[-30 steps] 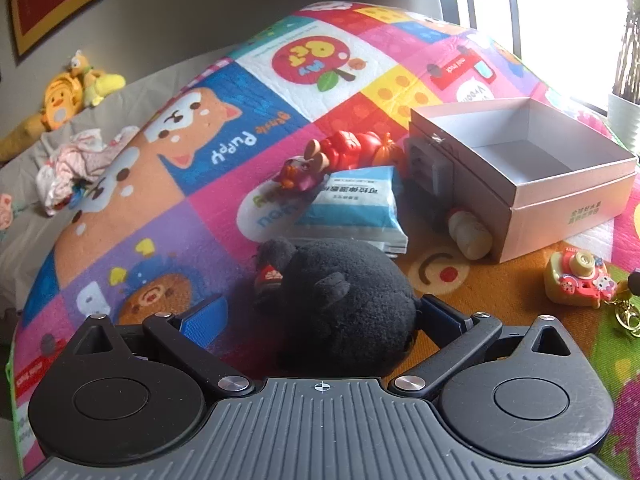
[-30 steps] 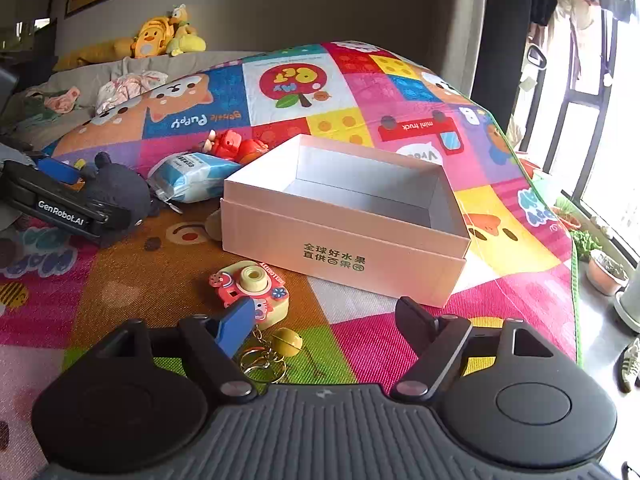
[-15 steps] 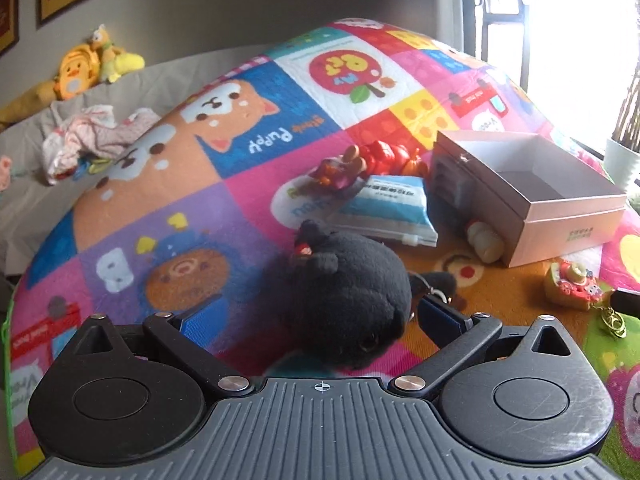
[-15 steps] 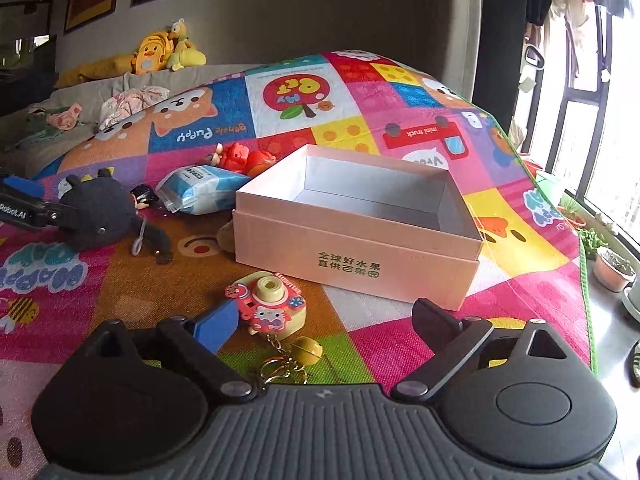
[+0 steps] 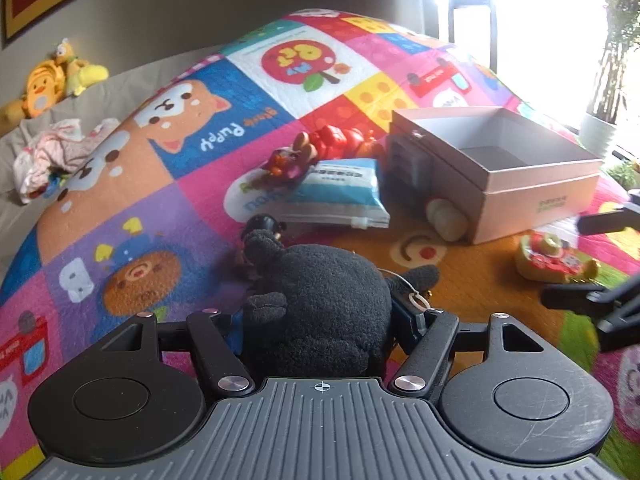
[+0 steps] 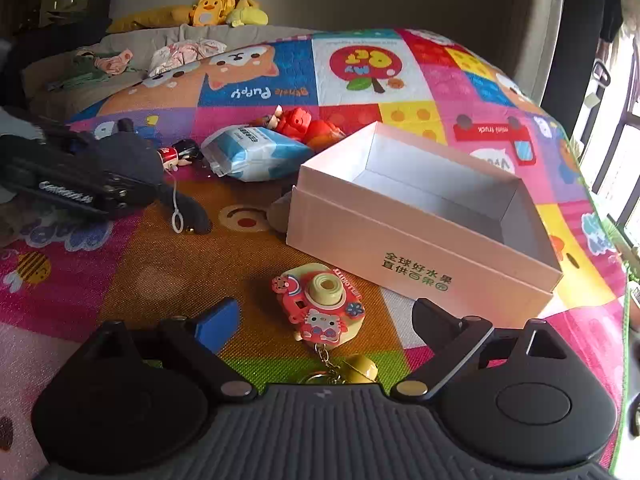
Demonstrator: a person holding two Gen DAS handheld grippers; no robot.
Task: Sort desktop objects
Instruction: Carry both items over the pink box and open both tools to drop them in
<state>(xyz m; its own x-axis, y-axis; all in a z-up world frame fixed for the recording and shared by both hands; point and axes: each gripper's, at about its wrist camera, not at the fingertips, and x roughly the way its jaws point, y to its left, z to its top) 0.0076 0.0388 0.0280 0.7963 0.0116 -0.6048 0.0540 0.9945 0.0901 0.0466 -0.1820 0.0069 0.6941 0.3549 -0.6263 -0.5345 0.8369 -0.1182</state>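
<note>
My left gripper [image 5: 316, 328] is shut on a black plush toy [image 5: 320, 304] and holds it above the mat; the toy also shows in the right wrist view [image 6: 132, 164], its tail and white loop hanging. My right gripper [image 6: 324, 316] is open, its fingers on either side of a pink toy camera keychain [image 6: 320, 306] on the mat; the camera also shows in the left wrist view [image 5: 548, 256]. An open pink box [image 6: 404, 248] stands empty just beyond it and shows in the left wrist view too [image 5: 532, 192].
A blue tissue pack [image 6: 252, 152], red toy figures [image 6: 300, 122], a small doll [image 6: 180, 154] and a white bottle [image 5: 446, 216] lie on the colourful play mat [image 6: 160, 264]. Plush toys [image 6: 224, 4] and clothes [image 6: 184, 50] lie on the grey bedding behind.
My left gripper closed on the black plush and lifted it toward the right. My right gripper moved forward, so the toy camera now sits between its open fingers.
</note>
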